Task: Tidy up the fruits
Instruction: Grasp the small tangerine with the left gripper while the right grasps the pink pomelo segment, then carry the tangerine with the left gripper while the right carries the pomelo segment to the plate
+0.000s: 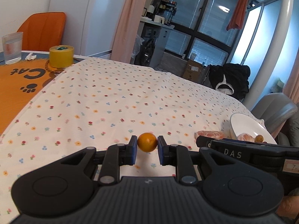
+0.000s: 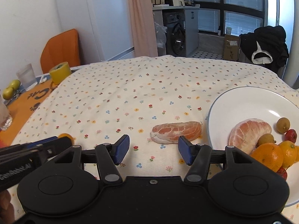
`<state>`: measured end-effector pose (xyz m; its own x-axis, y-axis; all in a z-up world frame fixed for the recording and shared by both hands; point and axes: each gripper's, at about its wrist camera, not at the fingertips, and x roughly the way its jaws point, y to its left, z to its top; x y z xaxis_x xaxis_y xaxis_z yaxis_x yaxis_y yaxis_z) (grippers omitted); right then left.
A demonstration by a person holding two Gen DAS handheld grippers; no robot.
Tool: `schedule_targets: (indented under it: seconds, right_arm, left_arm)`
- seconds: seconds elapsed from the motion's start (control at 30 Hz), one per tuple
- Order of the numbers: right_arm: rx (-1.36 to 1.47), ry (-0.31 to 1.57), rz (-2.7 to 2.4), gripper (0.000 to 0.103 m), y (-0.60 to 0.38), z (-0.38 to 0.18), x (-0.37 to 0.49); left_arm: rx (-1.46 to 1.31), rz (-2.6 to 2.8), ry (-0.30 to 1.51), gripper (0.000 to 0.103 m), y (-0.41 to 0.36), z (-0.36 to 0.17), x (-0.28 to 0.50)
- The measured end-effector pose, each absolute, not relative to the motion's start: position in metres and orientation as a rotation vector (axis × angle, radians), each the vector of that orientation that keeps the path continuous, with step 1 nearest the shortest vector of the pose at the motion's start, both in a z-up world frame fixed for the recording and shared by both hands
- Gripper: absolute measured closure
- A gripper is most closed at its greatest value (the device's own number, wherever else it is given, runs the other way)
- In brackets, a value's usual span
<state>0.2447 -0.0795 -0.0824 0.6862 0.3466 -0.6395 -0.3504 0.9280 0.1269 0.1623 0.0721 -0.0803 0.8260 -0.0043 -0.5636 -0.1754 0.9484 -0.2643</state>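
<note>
Left gripper (image 1: pixel 147 150): blue pads closed against a small orange fruit (image 1: pixel 147 142), one pad on each side; the fruit appears lifted just above the cloth.
Right gripper (image 2: pixel 153 150): jaws spread wide, nothing between them; held low over the cloth.
Peeled segment, loose (image 2: pixel 176 131): pink-orange citrus piece lying on the cloth at 12 o'clock from the right gripper, just beyond its fingertips and just left of the plate.
Plate (image 2: pixel 243 100): white, blue-rimmed, at 2 o'clock from the right gripper.
Plate contents: a second peeled segment (image 2: pixel 249 131), two oranges (image 2: pixel 267 155), two brownish round fruits (image 2: pixel 283 124), small red fruits (image 2: pixel 291 135); grouped at the plate's near right part.
Tablecloth (image 1: pixel 112 97): cream, small flower print.
Orange mat (image 1: pixel 16 85): at 10 o'clock in the left wrist view, lettered "Cat".
On or near the mat: yellow tape roll (image 1: pixel 61 56), clear glass (image 1: pixel 12 48), two green fruits (image 2: pixel 11 89).
</note>
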Motion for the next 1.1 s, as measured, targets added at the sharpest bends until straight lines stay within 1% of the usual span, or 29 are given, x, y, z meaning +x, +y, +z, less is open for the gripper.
schedule_targets:
  seconds: [0.63,0.9,1.0,1.07,1.1]
  right_arm:
    - [-0.065,0.707,0.349,0.043,-0.062,-0.093,0.278]
    - [-0.133,0.692,0.369,0.044,-0.054,-0.096,0.288]
    - [-0.166,0.680,0.378,0.047,-0.052,-0.098,0.286]
    - [-0.173,0.678,0.383,0.056,-0.054,-0.098,0.286]
    - [-0.176,0.677,0.387,0.057,-0.055,-0.098,0.288]
  left_arm:
    - [-0.353,0.153,0.598,0.082,0.100,-0.092,0.166]
    - [-0.359,0.163,0.606,0.082,0.104,-0.095,0.168]
    - [-0.356,0.162,0.609,0.082,0.104,-0.095,0.169]
    - [-0.355,0.162,0.610,0.082,0.103,-0.095,0.169]
    - [-0.355,0.162,0.610,0.082,0.103,-0.095,0.169]
